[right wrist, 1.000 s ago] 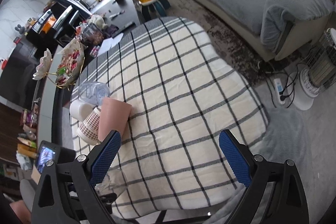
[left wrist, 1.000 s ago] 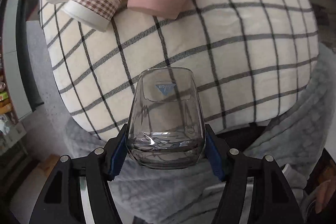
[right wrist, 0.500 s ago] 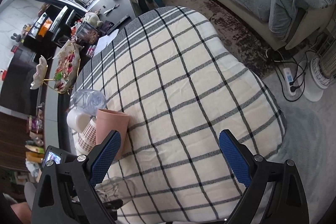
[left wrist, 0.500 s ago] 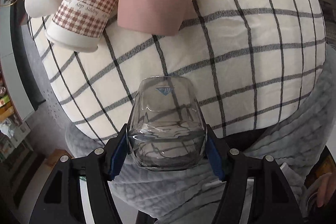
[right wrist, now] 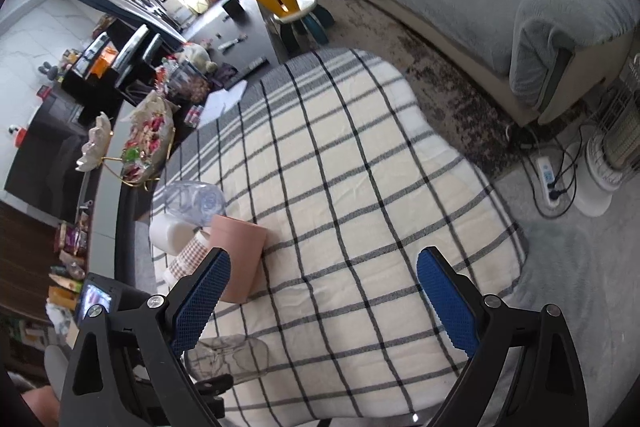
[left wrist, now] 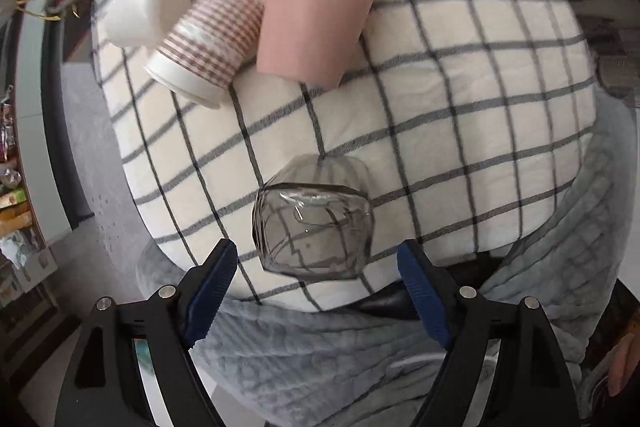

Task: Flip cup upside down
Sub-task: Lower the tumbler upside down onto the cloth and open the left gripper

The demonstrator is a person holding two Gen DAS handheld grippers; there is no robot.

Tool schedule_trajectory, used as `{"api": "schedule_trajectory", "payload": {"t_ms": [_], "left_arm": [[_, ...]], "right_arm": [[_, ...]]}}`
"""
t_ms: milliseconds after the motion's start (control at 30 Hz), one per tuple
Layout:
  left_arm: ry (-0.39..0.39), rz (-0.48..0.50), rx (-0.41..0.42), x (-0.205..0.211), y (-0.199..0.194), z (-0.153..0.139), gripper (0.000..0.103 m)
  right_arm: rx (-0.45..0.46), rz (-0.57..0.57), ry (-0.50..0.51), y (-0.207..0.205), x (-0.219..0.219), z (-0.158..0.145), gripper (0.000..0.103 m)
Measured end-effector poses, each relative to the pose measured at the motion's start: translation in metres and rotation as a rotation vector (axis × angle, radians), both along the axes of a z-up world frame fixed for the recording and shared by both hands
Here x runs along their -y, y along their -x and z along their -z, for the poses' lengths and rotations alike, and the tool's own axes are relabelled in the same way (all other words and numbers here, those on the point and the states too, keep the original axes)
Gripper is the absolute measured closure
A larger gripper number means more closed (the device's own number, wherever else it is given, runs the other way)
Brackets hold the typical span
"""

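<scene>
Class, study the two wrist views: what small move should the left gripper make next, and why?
Probably draw the left gripper straight back. Its jaws stand open on either side of the glass cup, which rests base-up on the checked cloth; the flip looks done.

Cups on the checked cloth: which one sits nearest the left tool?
The clear glass cup, alone between the open left tool. The pink cup, checked paper cup and white cup cluster farther back.

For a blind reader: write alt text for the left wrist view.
A clear glass cup sits on a checked cloth, between the open blue-padded fingers of the left claw, which do not touch it. Behind it stand a pink cup, a checked paper cup and a white cup.
</scene>
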State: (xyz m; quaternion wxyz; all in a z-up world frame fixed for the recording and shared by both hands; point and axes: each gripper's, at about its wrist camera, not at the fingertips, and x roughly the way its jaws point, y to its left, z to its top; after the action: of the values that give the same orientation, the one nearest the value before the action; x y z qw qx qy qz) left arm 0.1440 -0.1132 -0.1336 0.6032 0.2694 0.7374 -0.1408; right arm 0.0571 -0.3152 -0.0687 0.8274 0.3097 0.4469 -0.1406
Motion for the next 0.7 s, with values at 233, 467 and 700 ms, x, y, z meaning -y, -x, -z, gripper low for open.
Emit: {"api": "schedule_trajectory", "payload": {"t_ms": [233, 467, 700], "left_arm": [[0.180, -0.068, 0.391, -0.021, 0.043, -0.067, 0.020], [0.279, -0.175, 0.801, -0.066, 0.093, -0.120, 0.012], [0.338, -0.254, 1.023, -0.097, 0.133, -0.144, 0.009]], "right_arm": [[0.116, -0.018, 0.185, 0.037, -0.020, -0.041, 0.008], [0.241, -0.073, 0.354, 0.071, -0.058, -0.066, 0.006], [0.300, -0.152, 0.432, 0.092, -0.096, -0.068, 0.005]]}}
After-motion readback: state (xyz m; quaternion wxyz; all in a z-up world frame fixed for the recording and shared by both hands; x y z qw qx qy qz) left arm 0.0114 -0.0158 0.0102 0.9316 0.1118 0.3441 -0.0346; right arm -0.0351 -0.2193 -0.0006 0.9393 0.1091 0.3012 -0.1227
